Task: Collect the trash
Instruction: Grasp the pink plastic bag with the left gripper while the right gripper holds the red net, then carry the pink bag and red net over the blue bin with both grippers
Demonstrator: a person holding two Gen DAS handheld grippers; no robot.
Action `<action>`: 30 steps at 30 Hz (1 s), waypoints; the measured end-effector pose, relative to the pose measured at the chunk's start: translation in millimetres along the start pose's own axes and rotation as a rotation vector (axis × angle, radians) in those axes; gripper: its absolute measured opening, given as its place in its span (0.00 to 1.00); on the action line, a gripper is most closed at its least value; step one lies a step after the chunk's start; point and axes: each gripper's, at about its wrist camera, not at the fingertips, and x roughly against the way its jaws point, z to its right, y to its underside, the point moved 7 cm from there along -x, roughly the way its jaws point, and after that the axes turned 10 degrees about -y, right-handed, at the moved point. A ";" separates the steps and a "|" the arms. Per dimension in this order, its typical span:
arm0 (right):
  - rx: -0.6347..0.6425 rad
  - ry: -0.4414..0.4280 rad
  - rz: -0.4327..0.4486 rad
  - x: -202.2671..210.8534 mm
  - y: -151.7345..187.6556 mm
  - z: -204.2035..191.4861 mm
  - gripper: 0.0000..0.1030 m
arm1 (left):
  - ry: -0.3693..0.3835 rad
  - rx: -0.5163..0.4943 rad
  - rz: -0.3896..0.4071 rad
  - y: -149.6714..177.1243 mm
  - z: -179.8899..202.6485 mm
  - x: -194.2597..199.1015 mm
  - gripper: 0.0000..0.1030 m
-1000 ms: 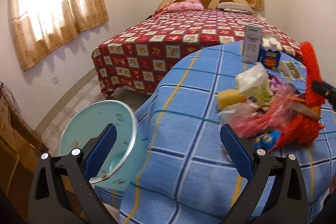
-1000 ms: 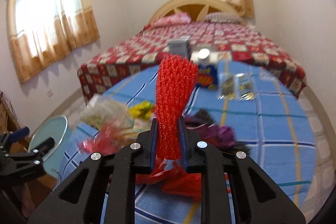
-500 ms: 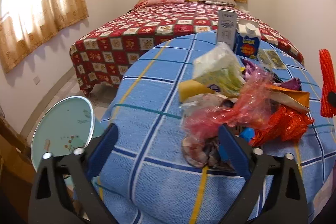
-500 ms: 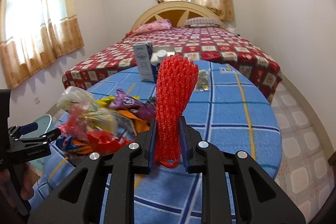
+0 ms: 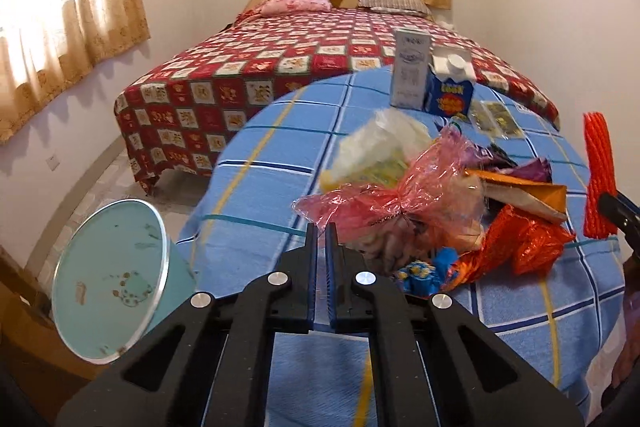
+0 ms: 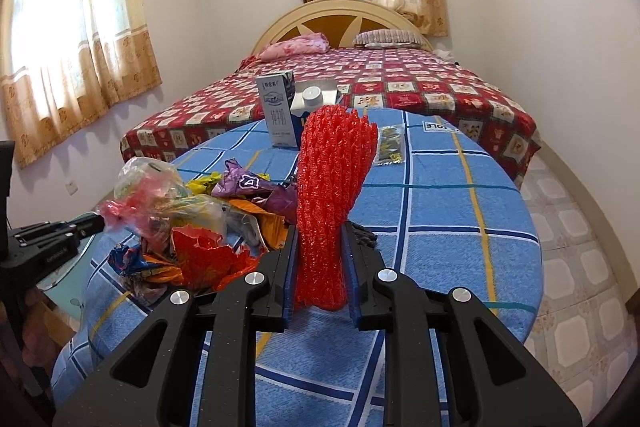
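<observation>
A heap of wrappers and plastic bags (image 5: 432, 203) lies on the round table with the blue checked cloth (image 5: 256, 195). My left gripper (image 5: 321, 231) is shut, its tips at the edge of a pink plastic bag (image 5: 384, 199); I cannot tell if it pinches the film. My right gripper (image 6: 318, 239) is shut on a red foam net sleeve (image 6: 334, 187), held upright above the table right of the heap (image 6: 192, 223). The sleeve also shows in the left wrist view (image 5: 598, 167). A pale green trash bin (image 5: 108, 283) stands beside the table at lower left.
Two cartons (image 5: 432, 79) and a flat packet (image 5: 494, 119) stand at the table's far side. A bed with a red patterned cover (image 5: 288, 67) lies beyond. Tiled floor (image 6: 576, 227) lies right of the table. A wooden piece stands left of the bin.
My left gripper has closed from wide open and moved up to the pink bag. My right gripper has lifted the red sleeve and pulled it back from the heap.
</observation>
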 end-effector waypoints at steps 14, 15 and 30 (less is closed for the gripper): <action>0.076 -0.145 -0.020 -4.0 -13.3 -68.0 0.21 | -0.188 0.058 0.084 -6.7 -97.0 46.2 0.03; 0.087 -0.162 -0.028 -8.9 -14.2 -78.0 0.21 | -0.218 0.064 0.078 -4.3 -107.9 45.6 0.03; 0.248 -0.337 -0.112 -70.5 -18.9 -200.5 0.21 | -0.452 0.122 -0.029 33.3 -216.1 29.2 0.03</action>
